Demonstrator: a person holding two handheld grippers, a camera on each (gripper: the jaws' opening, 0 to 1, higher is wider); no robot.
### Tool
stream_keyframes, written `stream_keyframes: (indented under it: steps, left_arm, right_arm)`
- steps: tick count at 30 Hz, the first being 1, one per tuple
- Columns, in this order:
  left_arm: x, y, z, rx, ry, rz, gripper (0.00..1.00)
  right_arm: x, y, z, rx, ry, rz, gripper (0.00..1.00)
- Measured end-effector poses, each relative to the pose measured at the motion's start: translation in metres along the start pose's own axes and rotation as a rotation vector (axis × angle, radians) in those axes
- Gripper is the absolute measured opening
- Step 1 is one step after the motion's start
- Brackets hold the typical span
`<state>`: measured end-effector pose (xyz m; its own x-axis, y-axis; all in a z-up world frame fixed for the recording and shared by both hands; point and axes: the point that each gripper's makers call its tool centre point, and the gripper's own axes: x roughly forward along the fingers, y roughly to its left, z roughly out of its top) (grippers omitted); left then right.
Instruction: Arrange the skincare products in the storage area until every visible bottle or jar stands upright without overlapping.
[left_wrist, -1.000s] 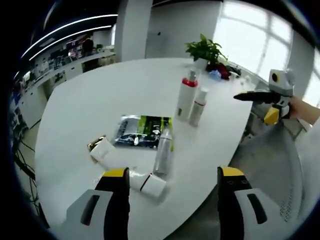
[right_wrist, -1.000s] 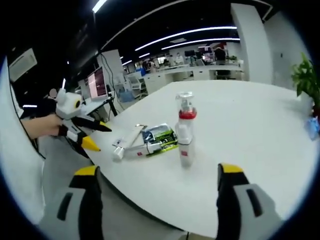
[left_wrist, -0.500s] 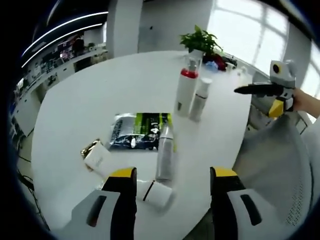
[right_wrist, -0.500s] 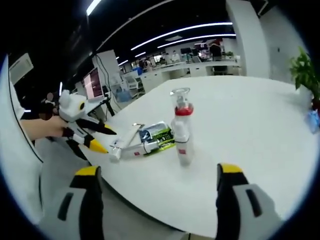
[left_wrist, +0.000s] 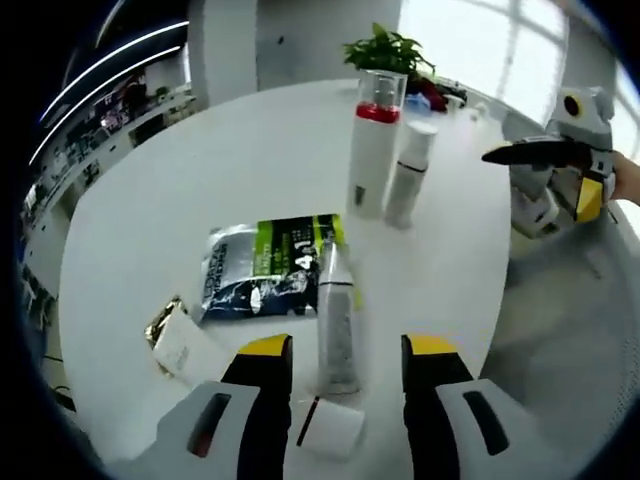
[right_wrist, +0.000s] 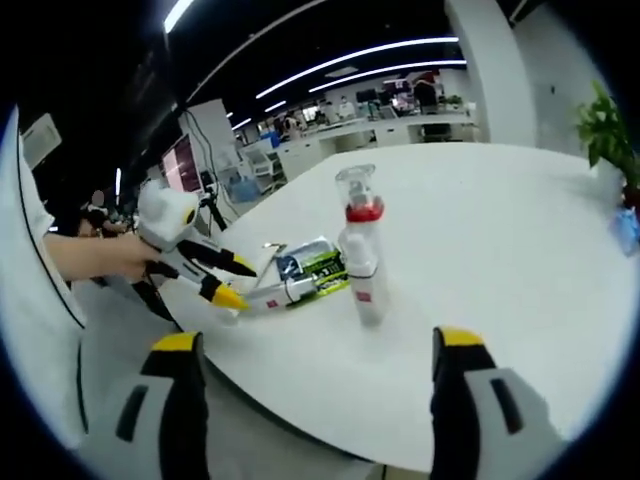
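Skincare products sit on a round white table (left_wrist: 200, 170). 2 of them stand upright and close together toward the far side in the left gripper view: a tall white pump bottle (left_wrist: 369, 155) with a red collar and clear cap, and a shorter white bottle (left_wrist: 408, 174) just beside it. In the right gripper view the same pair appears with the shorter bottle (right_wrist: 365, 275) in front of the pump bottle (right_wrist: 354, 215).

Nearer the table edge, a silvery tube (left_wrist: 337, 318) lies on its side, its upper end overlapping a flat green-and-black sachet (left_wrist: 268, 267). A white jar-like piece (left_wrist: 334, 429) lies at the tube's near end, and a white tube with a gold end (left_wrist: 180, 340) lies flat off to one side. A potted plant (left_wrist: 388, 53) stands at the far edge of the table.

The left gripper (left_wrist: 342, 400) hangs low over the lying tube, its 2 yellow-tipped jaws apart on either side of the tube's lower end, not touching it as far as I can tell. In the right gripper view it (right_wrist: 228, 282) sits right at the table edge by the lying items, held by a hand (right_wrist: 105, 258).

The right gripper (right_wrist: 318, 385) is held back from the table, jaws wide apart and empty. It (left_wrist: 555, 165) also shows in the left gripper view, off the table's edge.
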<state>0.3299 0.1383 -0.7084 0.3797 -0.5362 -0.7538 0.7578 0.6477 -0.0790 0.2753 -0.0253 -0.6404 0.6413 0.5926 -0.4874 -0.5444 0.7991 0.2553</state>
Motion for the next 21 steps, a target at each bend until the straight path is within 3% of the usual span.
stream_keyframes:
  steps: [13, 21]
  left_arm:
    - [0.026, 0.001, 0.008, 0.054, 0.090, -0.004, 0.26]
    - [0.033, 0.004, -0.001, 0.078, 0.131, -0.008, 0.22]
  right_arm:
    - [0.004, -0.002, -0.004, 0.019, 0.008, -0.003, 0.94]
    - [0.005, -0.004, -0.005, 0.029, 0.008, -0.006, 0.94]
